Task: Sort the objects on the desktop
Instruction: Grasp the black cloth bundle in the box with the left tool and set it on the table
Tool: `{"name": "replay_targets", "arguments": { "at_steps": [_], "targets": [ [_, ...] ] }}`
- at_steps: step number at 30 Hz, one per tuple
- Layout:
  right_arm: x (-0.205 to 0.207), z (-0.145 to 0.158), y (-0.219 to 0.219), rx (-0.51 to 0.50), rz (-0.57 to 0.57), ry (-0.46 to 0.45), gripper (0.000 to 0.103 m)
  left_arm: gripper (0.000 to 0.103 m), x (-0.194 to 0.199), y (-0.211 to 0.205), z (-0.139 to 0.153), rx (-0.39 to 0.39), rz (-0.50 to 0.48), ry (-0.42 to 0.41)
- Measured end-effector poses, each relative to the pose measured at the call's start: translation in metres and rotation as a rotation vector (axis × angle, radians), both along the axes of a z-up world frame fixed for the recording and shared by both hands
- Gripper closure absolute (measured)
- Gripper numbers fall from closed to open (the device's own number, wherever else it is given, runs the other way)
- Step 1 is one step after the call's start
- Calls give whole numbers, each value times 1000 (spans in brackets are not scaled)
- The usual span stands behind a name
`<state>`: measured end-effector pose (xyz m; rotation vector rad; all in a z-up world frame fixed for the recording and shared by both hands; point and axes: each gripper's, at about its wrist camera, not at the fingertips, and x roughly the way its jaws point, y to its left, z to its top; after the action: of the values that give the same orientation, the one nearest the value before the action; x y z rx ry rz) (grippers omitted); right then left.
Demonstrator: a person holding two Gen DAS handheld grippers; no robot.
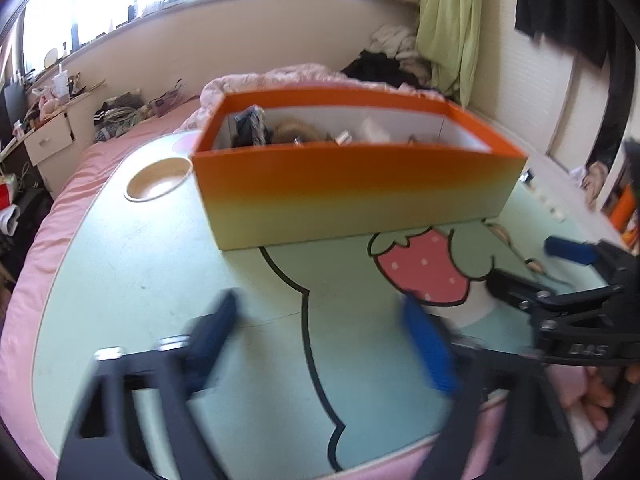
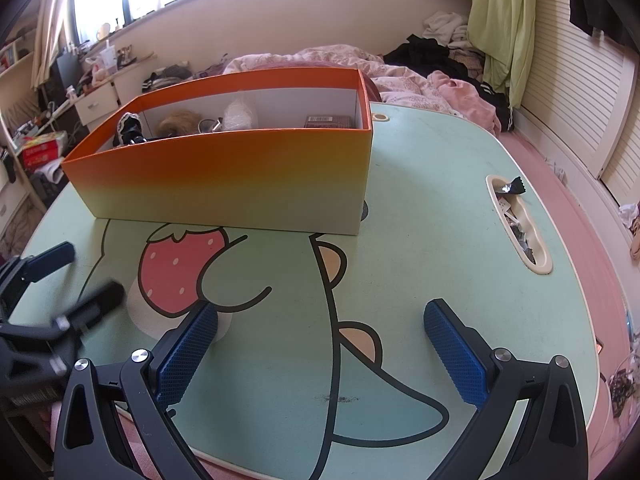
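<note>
Sorting appears nearly complete: the orange cardboard box (image 2: 224,168) holds several items, the mint-green cartoon-printed tabletop (image 2: 420,240) lies bare, and the left gripper (image 1: 320,340) and right gripper (image 2: 320,356) stand spread and empty.

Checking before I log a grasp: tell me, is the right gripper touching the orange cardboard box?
Apart. The right wrist view shows bare green tabletop between the right gripper and the box.

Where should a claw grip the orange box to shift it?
Probably the box's short right end wall, coming from above: one finger inside, one outside. The top is open, the wall is thin and upright, and that corner looks bare inside, with only a dark red packet nearby. The long body looks too wide to span, even for the wide-open right claw.
</note>
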<state>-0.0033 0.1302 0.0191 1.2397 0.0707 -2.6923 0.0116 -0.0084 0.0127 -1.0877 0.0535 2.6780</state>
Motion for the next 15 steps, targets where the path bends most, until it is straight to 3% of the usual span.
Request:
{"name": "replay_targets", "arguments": {
  "at_steps": [1, 3, 8, 11, 15],
  "targets": [
    [0, 0, 0, 0, 0, 0, 0, 60, 1, -2, 6, 2, 4, 6],
    [0, 0, 0, 0, 0, 0, 0, 69, 0, -5, 24, 24, -17, 28],
    [0, 0, 1, 0, 0, 1, 0, 69, -34, -15, 77, 74, -48, 53],
    [0, 0, 1, 0, 0, 1, 0, 69, -85, -19, 79, 14, -2, -65],
    [-1, 0, 1, 0, 1, 1, 0, 69, -120, -15, 69, -18, 3, -128]
  ]
}}
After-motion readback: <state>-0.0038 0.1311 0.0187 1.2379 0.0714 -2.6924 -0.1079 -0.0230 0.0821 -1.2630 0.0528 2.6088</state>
